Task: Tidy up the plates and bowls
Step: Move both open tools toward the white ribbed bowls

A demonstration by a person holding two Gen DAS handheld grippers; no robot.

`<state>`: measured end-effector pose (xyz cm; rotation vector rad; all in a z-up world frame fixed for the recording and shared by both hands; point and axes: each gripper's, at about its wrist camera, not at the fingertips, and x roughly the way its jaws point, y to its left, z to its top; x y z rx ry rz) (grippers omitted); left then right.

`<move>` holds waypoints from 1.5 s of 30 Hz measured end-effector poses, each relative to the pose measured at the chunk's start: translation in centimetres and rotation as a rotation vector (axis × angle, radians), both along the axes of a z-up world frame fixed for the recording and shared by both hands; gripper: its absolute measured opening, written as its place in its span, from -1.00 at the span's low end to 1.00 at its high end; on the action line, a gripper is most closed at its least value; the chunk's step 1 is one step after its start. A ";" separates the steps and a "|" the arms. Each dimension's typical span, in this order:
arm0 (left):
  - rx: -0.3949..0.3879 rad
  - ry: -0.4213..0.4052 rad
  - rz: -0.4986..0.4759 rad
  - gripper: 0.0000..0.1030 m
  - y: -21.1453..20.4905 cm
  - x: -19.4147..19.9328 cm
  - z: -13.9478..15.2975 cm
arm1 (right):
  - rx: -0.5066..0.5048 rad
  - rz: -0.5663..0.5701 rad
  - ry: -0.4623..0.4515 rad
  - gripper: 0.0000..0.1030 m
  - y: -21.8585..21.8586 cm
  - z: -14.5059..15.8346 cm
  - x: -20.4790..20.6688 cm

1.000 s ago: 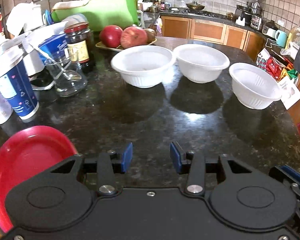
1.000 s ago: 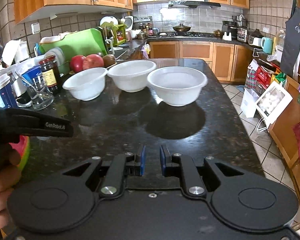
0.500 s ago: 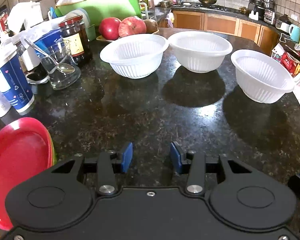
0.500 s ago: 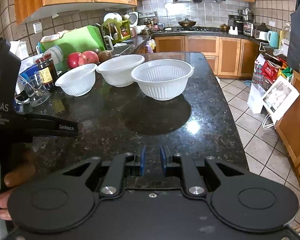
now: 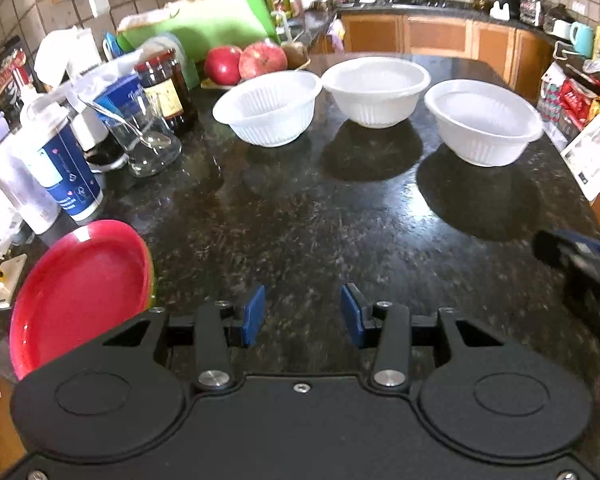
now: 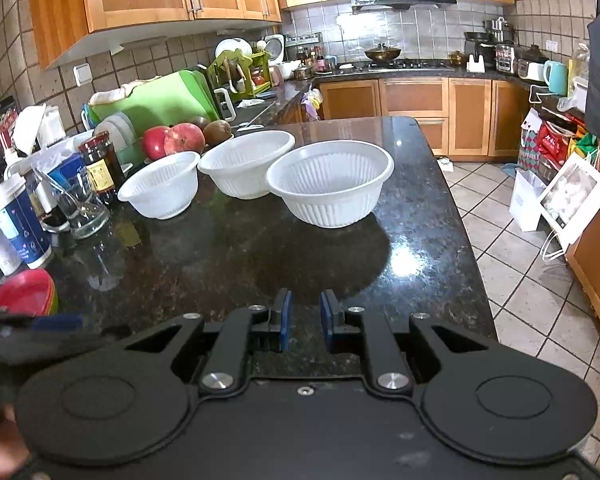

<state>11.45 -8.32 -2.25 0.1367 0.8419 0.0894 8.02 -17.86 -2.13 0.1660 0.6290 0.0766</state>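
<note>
On the dark stone bench (image 5: 300,220), as the left wrist camera saw it, three white bowls stood in a row toward the far edge: the left bowl (image 5: 266,108), the middle bowl (image 5: 376,92) just beside it, and the right bowl (image 5: 486,126) a little apart. A red plate (image 5: 80,292) lay at the near left, with a green rim showing under it, so it probably topped a small stack. The left tool (image 5: 303,314) hung over bare bench with its jaws parted and nothing between them. Compared with a second before, this view had slid sideways: the bowls had shifted left in the frame and the plate showed more fully. The tip of the other tool, blurred, had come in at the right edge.

From the right wrist camera, the right bowl (image 6: 330,182) was nearest, with the middle bowl (image 6: 246,162) and left bowl (image 6: 160,188) behind it in a line. The red plate (image 6: 22,292) sat at the far left edge. The right tool (image 6: 305,320) was nearly closed, only a narrow gap between its pads, and it held nothing.

Nothing had yet been picked up. Both tools had only repositioned, which suggested the approach was under way and the nesting of bowls was still to be done.
</note>
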 end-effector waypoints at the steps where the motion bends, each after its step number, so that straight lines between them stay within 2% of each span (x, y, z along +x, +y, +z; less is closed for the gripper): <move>1: -0.009 -0.009 -0.004 0.00 0.2 -0.5 0.3 | 0.004 -0.003 -0.001 -0.66 0.1 0.1 0.1; 5: -0.075 -0.051 -0.028 0.00 1.3 -2.1 1.6 | 0.007 -0.025 -0.017 -0.66 0.6 0.8 -0.1; 12: -0.094 -0.160 -0.049 0.00 3.0 -2.6 3.1 | 0.018 -0.053 -0.046 -0.66 1.5 1.7 -0.3; 19: -0.151 -0.127 -0.022 0.00 5.5 -0.9 2.3 | -0.012 -0.066 -0.042 -0.66 3.0 2.1 0.1; 23: -0.148 -0.159 -0.038 -0.05 6.3 -1.2 2.6 | -0.020 -0.082 -0.033 -0.66 3.8 2.2 0.5; 26: -0.097 -0.202 -0.116 0.07 5.6 -1.5 3.0 | -0.035 -0.084 -0.025 -0.66 4.6 2.2 0.9; 30: -0.079 -0.311 -0.145 0.14 6.0 -2.0 4.2 | -0.050 -0.093 -0.037 -0.66 5.6 2.6 1.0; 31: -0.078 -0.340 -0.144 0.39 6.3 -2.1 4.5 | -0.052 -0.098 -0.040 -0.66 5.9 2.7 1.1; 32: -0.080 -0.364 -0.143 0.77 6.5 -2.2 4.7 | -0.055 -0.104 -0.040 -0.66 6.0 2.8 1.1; 33: -0.087 -0.384 -0.143 0.86 6.8 -2.2 4.9 | -0.059 -0.111 -0.041 -0.66 6.0 2.9 1.1; 37: -0.114 -0.470 -0.134 0.88 8.1 -2.2 5.4 | -0.086 -0.152 -0.038 -0.66 6.5 3.3 1.0; 43: -0.190 -0.506 -0.188 0.89 10.0 -1.1 5.6 | -0.116 -0.218 -0.043 -0.66 7.3 3.9 0.0; 45: -0.218 -0.575 -0.237 0.90 10.8 -1.5 5.3 | -0.122 -0.237 -0.044 -0.66 7.5 4.1 -0.4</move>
